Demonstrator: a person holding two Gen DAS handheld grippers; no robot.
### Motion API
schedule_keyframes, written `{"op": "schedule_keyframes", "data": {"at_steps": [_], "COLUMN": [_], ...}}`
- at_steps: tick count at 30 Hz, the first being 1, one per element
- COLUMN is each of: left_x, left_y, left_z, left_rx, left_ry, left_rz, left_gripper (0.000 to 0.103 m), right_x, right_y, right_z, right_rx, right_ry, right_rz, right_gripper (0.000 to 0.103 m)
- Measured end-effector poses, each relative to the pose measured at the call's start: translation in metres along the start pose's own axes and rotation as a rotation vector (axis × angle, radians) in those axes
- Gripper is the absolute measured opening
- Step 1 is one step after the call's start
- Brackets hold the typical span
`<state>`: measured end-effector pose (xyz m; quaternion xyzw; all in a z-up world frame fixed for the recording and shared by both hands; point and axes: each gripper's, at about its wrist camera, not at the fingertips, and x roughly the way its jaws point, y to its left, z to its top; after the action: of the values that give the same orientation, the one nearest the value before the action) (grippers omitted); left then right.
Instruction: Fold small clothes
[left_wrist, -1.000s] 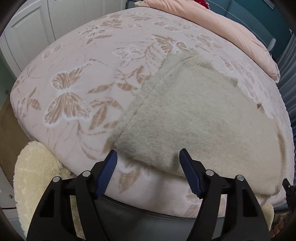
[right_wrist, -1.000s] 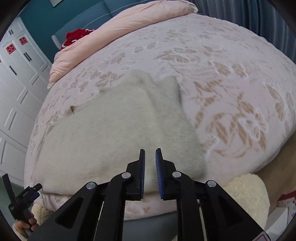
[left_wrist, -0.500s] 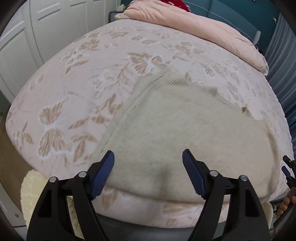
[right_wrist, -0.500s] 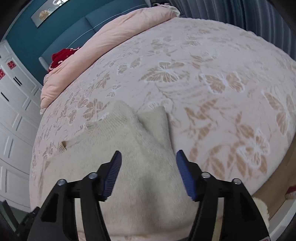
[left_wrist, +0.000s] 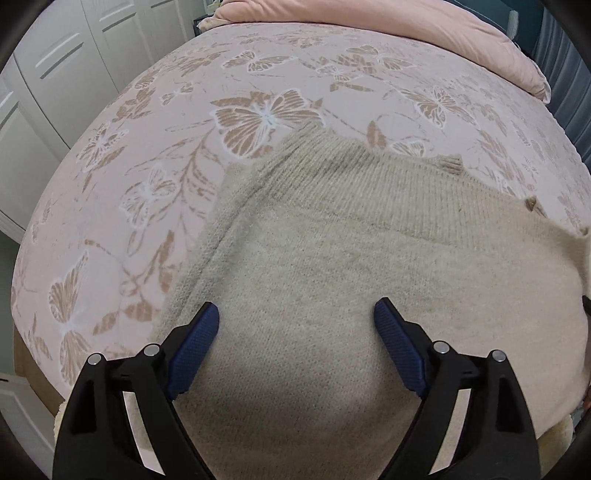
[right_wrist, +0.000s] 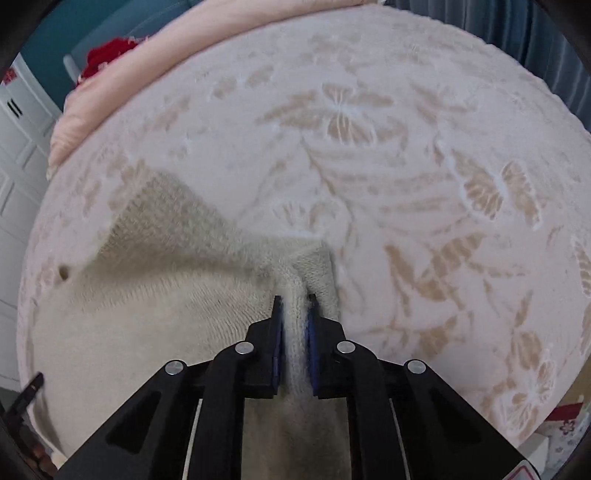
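Right wrist: right tool (right_wrist: 294, 297) closing, pinching sweater (right_wrist: 166, 295) edge. Left tool (left_wrist: 296, 314) spread, opening above sweater; pinch its near edge likewise, lift evenly.

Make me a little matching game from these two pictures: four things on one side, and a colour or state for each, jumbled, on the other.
Things:
1. left gripper
2. right gripper
3. sweater
4. bedspread

States:
a. pink with butterfly print
b. beige knit, lying on the bed
c. jaws apart and opening, above the knit
d. jaws closing on a pinched fold of knit

Pairs: 1-c, 2-d, 3-b, 4-a
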<state>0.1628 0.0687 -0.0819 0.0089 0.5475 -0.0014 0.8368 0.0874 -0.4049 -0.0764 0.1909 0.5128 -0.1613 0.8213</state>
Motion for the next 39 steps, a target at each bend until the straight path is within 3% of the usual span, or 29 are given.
{"op": "schedule_keyframes", "data": {"at_steps": [3,5,9,12,14,15,19,22,24,25,30,33,35,36,37,38,39], "left_x": [0.001,0.001,-0.017,-0.040,-0.047,-0.050,-0.052,-0.044,-0.041,-0.038,-0.018,-0.015,-0.017,-0.020,-0.020,-0.019,-0.020], "left_y": [0.001,0.001,0.015,0.042,0.061,0.069,0.094,0.110,0.121,0.125,0.129,0.124,0.119,0.116,0.112,0.109,0.108], "left_z": [-0.001,-0.001,-0.005,-0.025,-0.046,-0.057,-0.096,-0.114,-0.120,-0.120,-0.109,-0.100,-0.092,-0.088,-0.084,-0.081,-0.078], "left_rx": [0.005,0.001,-0.067,-0.177,-0.258,-0.290,-0.365,-0.431,-0.504,-0.525,-0.622,-0.661,-0.633,-0.611,-0.587,-0.583,-0.590], "left_ry": [-0.007,-0.006,-0.032,-0.067,-0.058,-0.054,-0.032,0.019,0.027,0.031,0.043,0.037,0.020,0.008,0.021,0.037,0.042], "left_rz": [0.003,-0.002,-0.071,-0.134,-0.167,-0.182,-0.201,-0.232,-0.287,-0.308,-0.329,-0.296,-0.312,-0.351,-0.381,-0.380,-0.388], "left_gripper": [0.085,0.086,0.085,0.085,0.085,0.085,0.085,0.085,0.086,0.086,0.098,0.098,0.089,0.065,0.049,0.048,0.036], "right_x": [-0.031,-0.066,-0.113,-0.118,-0.110,-0.107,-0.085,-0.041,-0.007,-0.003,0.002,0.004,0.004,0.003,0.001,0.001,0.001], "right_y": [0.014,0.023,0.044,0.081,0.116,0.134,0.193,0.222,0.230,0.228,0.216,0.212,0.214,0.216,0.218,0.221,0.223], "right_z": [0.000,-0.009,-0.043,-0.078,-0.097,-0.103,-0.106,-0.102,-0.111,-0.113,-0.107,-0.105,-0.106,-0.108,-0.110,-0.111,-0.112], "right_rx": [-0.030,-0.023,-0.031,-0.146,-0.239,-0.282,-0.356,-0.355,-0.350,-0.332,-0.220,-0.203,-0.207,-0.224,-0.246,-0.266,-0.280], "right_ry": [-0.081,-0.178,-0.238,-0.174,-0.104,-0.089,-0.045,0.055,0.133,0.109,0.163,0.178,0.168,0.156,0.140,0.126,0.115], "right_rz": [-0.012,0.004,0.162,0.242,0.291,0.306,0.322,0.283,0.248,0.253,0.312,0.332,0.323,0.311,0.296,0.285,0.277], "right_gripper": [0.027,0.028,0.030,0.029,0.011,0.007,0.006,0.006,0.005,0.004,0.001,0.001,0.001,0.001,0.001,0.001,0.001]}}
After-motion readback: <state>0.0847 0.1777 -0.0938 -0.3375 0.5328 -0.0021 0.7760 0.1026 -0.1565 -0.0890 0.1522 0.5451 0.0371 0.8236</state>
